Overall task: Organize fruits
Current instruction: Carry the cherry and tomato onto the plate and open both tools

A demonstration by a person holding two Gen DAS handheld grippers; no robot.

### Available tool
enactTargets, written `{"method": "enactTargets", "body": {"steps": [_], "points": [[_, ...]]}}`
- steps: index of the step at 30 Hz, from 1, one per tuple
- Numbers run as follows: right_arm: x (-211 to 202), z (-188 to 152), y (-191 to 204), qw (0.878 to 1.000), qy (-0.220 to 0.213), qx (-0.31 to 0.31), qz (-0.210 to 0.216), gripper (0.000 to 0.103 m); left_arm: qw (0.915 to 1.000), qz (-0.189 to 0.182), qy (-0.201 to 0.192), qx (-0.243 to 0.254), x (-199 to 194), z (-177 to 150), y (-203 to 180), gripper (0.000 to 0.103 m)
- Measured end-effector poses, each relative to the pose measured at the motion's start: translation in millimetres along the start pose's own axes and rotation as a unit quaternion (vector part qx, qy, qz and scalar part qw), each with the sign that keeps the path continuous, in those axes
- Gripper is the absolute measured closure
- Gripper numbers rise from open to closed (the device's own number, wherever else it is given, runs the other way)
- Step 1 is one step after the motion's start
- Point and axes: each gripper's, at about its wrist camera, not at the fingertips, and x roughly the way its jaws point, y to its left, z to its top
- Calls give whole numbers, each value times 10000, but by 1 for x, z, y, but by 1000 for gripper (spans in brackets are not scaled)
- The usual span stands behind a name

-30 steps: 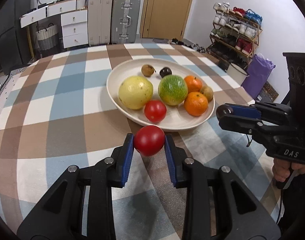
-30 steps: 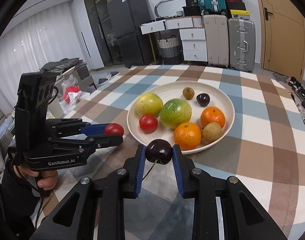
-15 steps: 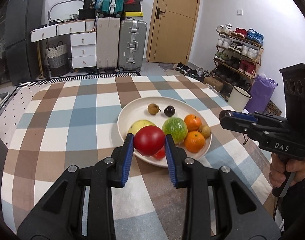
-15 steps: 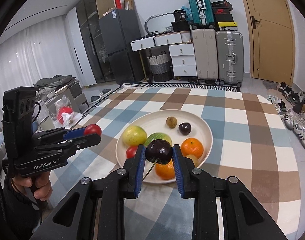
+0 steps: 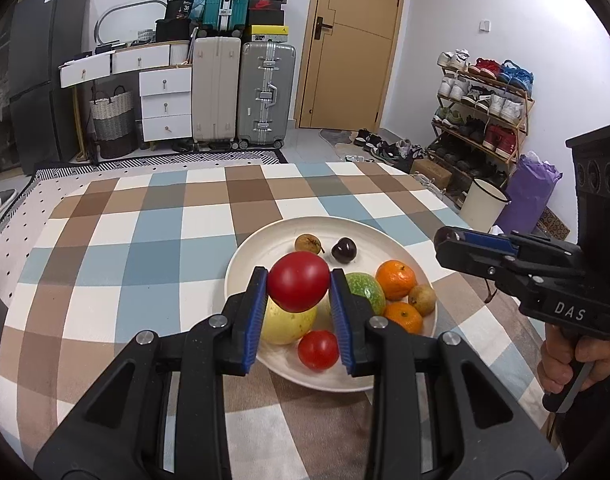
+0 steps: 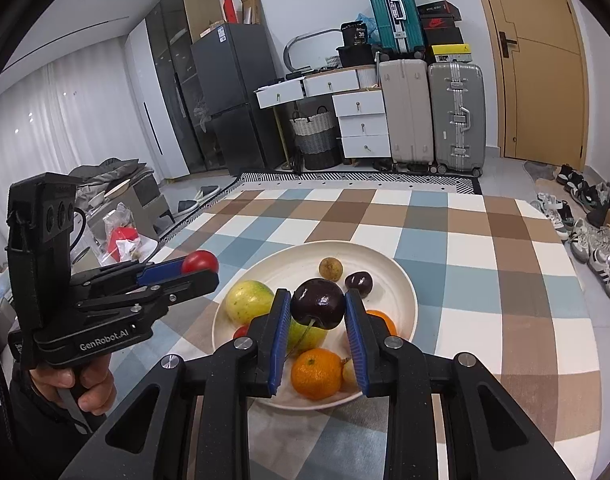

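My left gripper (image 5: 298, 286) is shut on a red tomato (image 5: 298, 286) and holds it high above the near side of a cream plate (image 5: 261, 248). My right gripper (image 6: 317, 308) is shut on a dark cherry (image 6: 317, 307) with its stem hanging, above the same plate (image 6: 401, 280). On the plate lie a yellow-green fruit (image 5: 287, 324), a green fruit (image 5: 367, 290), two oranges (image 5: 396, 279), a second tomato (image 5: 318, 349), a dark cherry (image 5: 343, 250) and small brown fruits (image 5: 307, 243). The left gripper also shows in the right wrist view (image 6: 199, 266), at the left.
The plate sits on a table with a checked brown, blue and white cloth (image 5: 145, 240). Suitcases (image 5: 267, 92), white drawers (image 5: 165, 100) and a door stand beyond the far edge. A shoe rack (image 5: 485, 104), white bin (image 5: 485, 204) and purple bag are off the right side.
Both grippers have risen well above the table with their fruits still held; the plate now looks smaller and lower in both views.
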Motion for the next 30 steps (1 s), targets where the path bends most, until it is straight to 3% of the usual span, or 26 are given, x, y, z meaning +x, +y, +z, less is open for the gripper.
{"method": "enactTargets", "body": {"steps": [18, 30], "points": [[45, 5, -23, 9992, 213, 332, -23, 75, 9996, 18, 210, 175, 59, 12, -12, 75], [62, 4, -27, 9988, 307, 349, -120, 75, 9993, 111, 259, 258, 68, 11, -13, 75]]}}
